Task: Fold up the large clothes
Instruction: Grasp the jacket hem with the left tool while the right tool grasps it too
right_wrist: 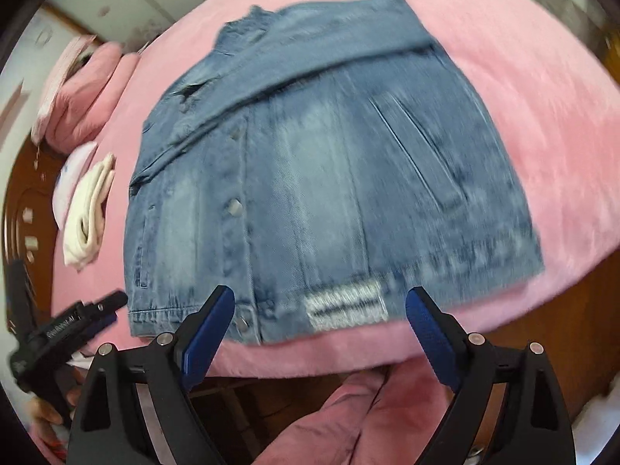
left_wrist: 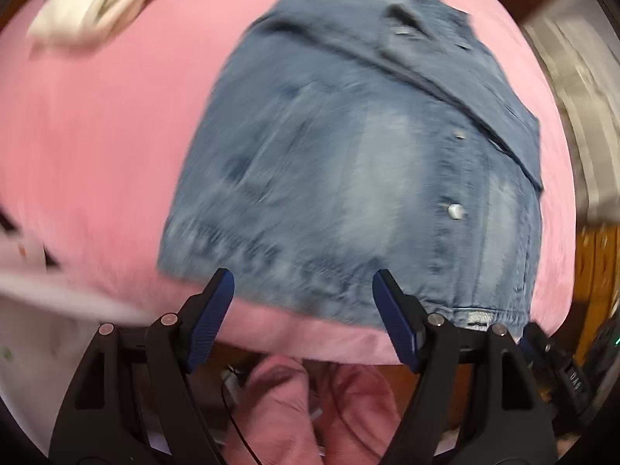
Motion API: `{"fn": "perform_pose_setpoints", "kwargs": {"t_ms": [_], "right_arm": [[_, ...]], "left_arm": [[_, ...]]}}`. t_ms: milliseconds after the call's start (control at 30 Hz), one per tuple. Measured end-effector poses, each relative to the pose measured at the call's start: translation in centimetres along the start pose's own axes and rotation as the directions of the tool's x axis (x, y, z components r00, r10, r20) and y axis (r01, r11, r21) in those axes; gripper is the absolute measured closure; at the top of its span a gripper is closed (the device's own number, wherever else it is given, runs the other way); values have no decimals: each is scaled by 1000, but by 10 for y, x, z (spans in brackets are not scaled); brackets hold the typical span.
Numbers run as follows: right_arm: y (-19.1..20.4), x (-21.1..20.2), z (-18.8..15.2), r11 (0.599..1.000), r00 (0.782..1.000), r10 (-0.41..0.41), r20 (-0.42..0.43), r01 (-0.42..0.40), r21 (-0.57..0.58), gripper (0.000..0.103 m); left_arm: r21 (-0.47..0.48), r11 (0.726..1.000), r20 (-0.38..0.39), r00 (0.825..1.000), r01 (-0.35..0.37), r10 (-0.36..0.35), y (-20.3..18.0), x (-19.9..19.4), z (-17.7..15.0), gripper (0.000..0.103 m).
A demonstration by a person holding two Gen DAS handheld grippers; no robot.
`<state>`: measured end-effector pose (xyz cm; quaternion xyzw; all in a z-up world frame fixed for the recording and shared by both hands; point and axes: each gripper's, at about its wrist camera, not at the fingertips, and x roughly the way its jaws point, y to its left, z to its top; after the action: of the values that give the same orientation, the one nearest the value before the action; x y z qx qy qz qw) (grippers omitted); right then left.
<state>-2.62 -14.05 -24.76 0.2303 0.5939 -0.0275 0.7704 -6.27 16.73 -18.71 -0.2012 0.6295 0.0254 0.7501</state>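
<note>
Pink plush bedding (right_wrist: 523, 89) fills most of both views, with dark wooden furniture seen at the lower edges and a folded cream garment (right_wrist: 91, 213) lying at the left of the right wrist view, well apart from the work. A faded denim jacket (right_wrist: 329, 170) is spread flat on the bedding at the centre of both frames, its sleeves already laid diagonally across the chest in the upper part of the picture and its hem turned toward the cameras at the bottom. The left gripper (left_wrist: 302, 294) is held just above the hem edge at the lower centre of its view, its jaws wide apart and nothing between them; the right gripper (right_wrist: 321, 310) hangs likewise over the hem near the white frayed patch (right_wrist: 347, 306), jaws apart and empty. Both pictures are smeared by motion, so fine contact cannot be judged. The step in hand is judged to be the seizing of the hem for a fold upward toward the collar (right_wrist: 240, 31). It would be done well if each corner of the hem were pinched through all denim layers, away from the metal buttons (right_wrist: 234, 207), the two grips kept level and well spread. The cloth should be lifted only enough to clear the bedding and the edge laid square, so that the stiff denim is not dragged and the crossed sleeves are not disturbed.
</note>
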Motion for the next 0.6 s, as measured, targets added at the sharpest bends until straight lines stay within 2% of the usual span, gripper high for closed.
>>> {"fn": "perform_pose_setpoints", "kwargs": {"t_ms": [100,200,300,400,500,600], "right_arm": [[-37,11,-16,984,998,56,-14,-53,168,12],[-77,21,-29,938,997,73,-3,-68,341,12],[-110,27,-37,889,997,63,48,-78,450,12],[-136,33,-40,857,994,32,105,-81,509,12],[-157,40,-39,837,991,-10,133,-65,544,12],[-175,44,-38,797,982,-19,188,-98,596,12]], "left_arm": [[-128,991,7,999,44,-44,39,7,-10,31],[-271,958,41,995,96,-88,81,16,-25,31],[-354,926,73,991,131,-112,111,24,-35,31],[-391,907,120,985,159,-121,131,29,-40,31],[-390,899,170,975,198,-141,141,30,-37,31],[-390,886,205,962,251,-182,145,35,-28,32]]}}
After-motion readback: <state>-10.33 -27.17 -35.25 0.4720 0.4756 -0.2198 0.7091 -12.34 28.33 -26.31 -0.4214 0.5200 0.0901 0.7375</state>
